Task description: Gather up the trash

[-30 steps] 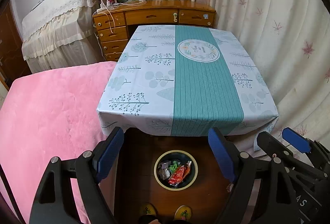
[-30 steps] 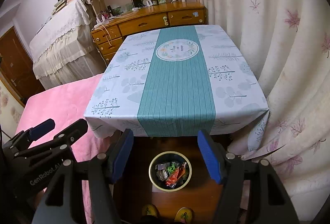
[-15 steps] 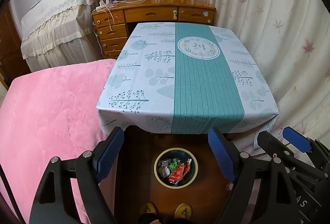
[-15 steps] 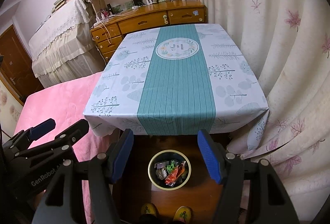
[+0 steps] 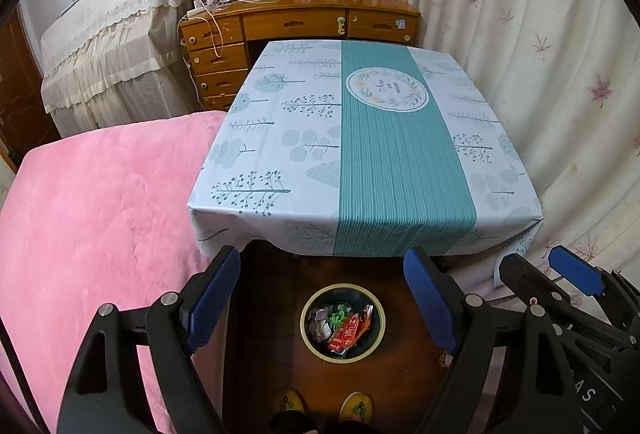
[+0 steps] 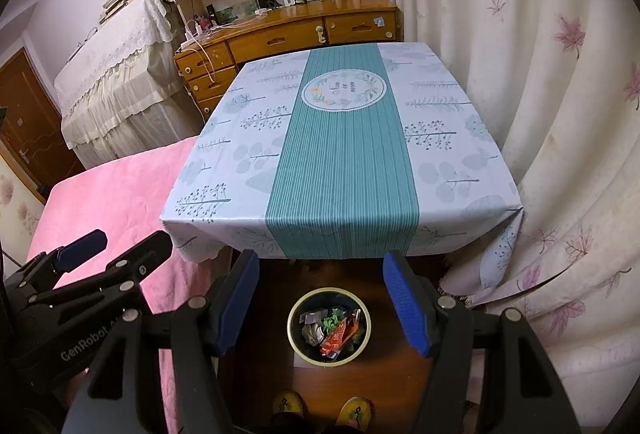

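A round dark bin with a yellow-green rim point(image 5: 306, 322) point(image 6: 291, 330) stands on the wooden floor in front of the table. It holds crumpled wrappers point(image 5: 346, 328) point(image 6: 334, 332), red, green and silver. My left gripper point(image 5: 322, 290) is open and empty, held high above the bin. My right gripper point(image 6: 320, 286) is open and empty too, beside the left one. The right gripper shows at the right edge of the left wrist view point(image 5: 552, 274); the left gripper shows at the left of the right wrist view point(image 6: 104, 250).
A table with a white and teal leaf-print cloth point(image 5: 360, 138) point(image 6: 340, 138) stands beyond the bin, bare on top. A pink bed point(image 5: 92, 202) lies left, curtains point(image 6: 552, 114) hang right, a wooden desk point(image 5: 296, 22) stands behind. My slippered feet point(image 6: 320, 406) are at the bottom.
Both grippers have drifted slightly back and up; the table and bin sit a little lower in view. Both stay open and empty.
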Demonstrator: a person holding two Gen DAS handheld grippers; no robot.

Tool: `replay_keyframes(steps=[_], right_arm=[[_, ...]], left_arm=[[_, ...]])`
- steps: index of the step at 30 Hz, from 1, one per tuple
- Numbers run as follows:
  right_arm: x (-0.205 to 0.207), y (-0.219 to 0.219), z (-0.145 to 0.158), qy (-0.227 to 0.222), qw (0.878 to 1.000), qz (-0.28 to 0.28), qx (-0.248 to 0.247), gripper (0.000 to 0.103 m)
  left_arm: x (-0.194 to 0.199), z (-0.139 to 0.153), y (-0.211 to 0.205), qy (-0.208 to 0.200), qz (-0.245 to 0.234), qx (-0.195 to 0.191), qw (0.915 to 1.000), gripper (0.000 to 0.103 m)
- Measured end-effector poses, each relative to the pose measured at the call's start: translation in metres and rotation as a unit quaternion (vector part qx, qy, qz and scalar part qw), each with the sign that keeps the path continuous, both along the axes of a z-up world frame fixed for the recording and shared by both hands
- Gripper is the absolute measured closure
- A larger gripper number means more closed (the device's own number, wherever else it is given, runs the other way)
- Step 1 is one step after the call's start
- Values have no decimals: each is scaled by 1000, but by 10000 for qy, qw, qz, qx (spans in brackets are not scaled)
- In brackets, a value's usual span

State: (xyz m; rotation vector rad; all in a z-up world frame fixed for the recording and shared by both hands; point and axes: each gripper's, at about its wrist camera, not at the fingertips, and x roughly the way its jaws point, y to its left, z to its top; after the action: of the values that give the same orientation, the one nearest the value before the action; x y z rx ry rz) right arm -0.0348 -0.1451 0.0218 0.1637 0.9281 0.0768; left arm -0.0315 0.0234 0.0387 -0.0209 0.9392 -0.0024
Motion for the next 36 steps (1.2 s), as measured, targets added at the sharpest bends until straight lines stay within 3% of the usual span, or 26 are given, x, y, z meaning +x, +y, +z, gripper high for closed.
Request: replay_keyframes(steps=[36], right_arm=[[-4, 1, -3, 28, 10000, -7, 3, 38]], left_arm=[[-11, -6, 6, 51, -9, 56, 10000, 20]])
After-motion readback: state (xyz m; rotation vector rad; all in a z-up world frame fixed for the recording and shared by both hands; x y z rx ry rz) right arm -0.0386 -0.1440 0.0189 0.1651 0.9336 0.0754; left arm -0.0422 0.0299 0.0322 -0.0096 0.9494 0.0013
